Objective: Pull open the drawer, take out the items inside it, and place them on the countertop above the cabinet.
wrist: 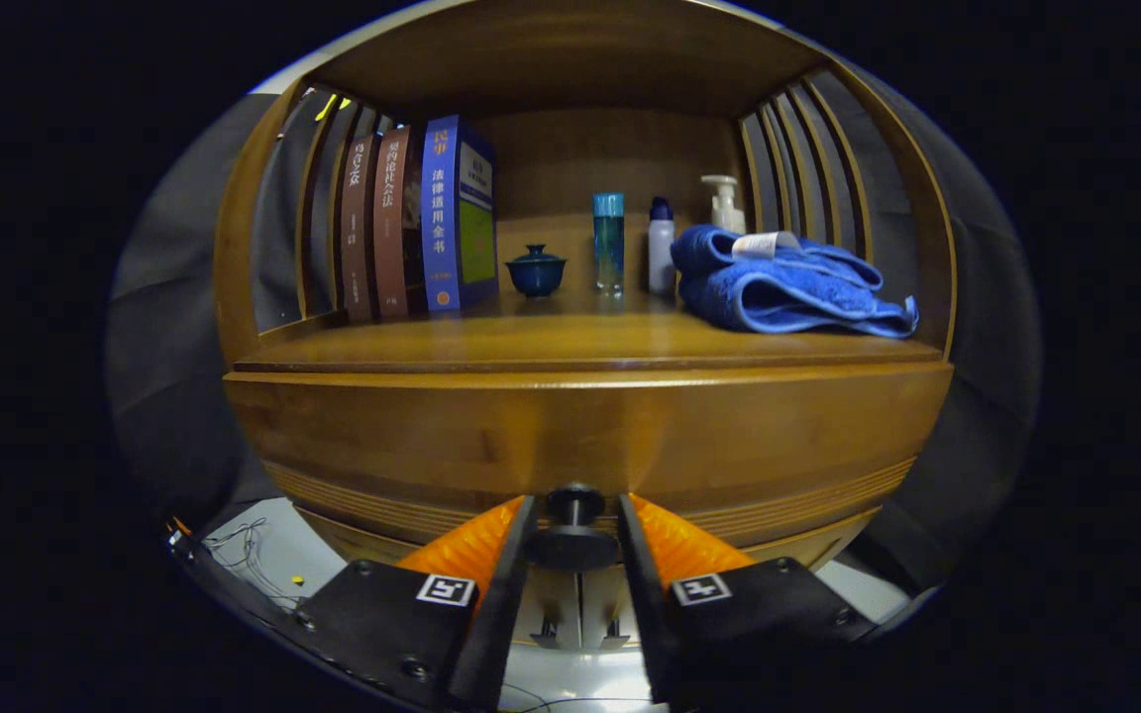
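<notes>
The wooden cabinet's drawer front (580, 436) is right before me, with a black round knob (573, 543) low at its middle. My gripper (575, 505) has one finger on each side of the knob, and both fingers (506, 555) touch its rim, so it is shut on the knob. The drawer front lies flush under the countertop (580, 347), and the drawer's inside is hidden.
On the countertop stand several books (432, 223) at the left, a dark blue lidded cup (536, 269), a blue bottle (608, 243), a white bottle (661, 246), a pump bottle (724, 203) and a folded blue towel (788, 287) at the right. Slatted side walls enclose the shelf.
</notes>
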The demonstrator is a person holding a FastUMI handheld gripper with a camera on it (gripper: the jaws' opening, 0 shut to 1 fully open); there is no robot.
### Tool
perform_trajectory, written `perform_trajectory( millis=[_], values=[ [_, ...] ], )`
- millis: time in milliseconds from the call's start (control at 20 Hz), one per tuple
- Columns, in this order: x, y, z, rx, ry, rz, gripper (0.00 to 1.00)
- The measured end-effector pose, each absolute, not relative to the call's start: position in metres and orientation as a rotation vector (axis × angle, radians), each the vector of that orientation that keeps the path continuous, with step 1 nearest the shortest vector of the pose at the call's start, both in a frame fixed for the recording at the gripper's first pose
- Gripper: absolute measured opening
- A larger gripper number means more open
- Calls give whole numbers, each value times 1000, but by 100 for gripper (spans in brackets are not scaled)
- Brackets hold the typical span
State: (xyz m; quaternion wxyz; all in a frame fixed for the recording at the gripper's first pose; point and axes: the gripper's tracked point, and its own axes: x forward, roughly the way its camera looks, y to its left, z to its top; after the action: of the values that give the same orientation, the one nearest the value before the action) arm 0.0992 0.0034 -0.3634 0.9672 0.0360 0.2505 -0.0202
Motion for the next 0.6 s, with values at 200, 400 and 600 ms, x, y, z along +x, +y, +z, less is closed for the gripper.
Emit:
perform_trajectory(
  millis=[200, 400, 600],
  values=[
    [97, -1, -360, 21, 512, -67, 44],
    [96, 1, -362, 34, 553, -48, 37],
    [80, 1, -359, 73, 630, -39, 37]
  ],
)
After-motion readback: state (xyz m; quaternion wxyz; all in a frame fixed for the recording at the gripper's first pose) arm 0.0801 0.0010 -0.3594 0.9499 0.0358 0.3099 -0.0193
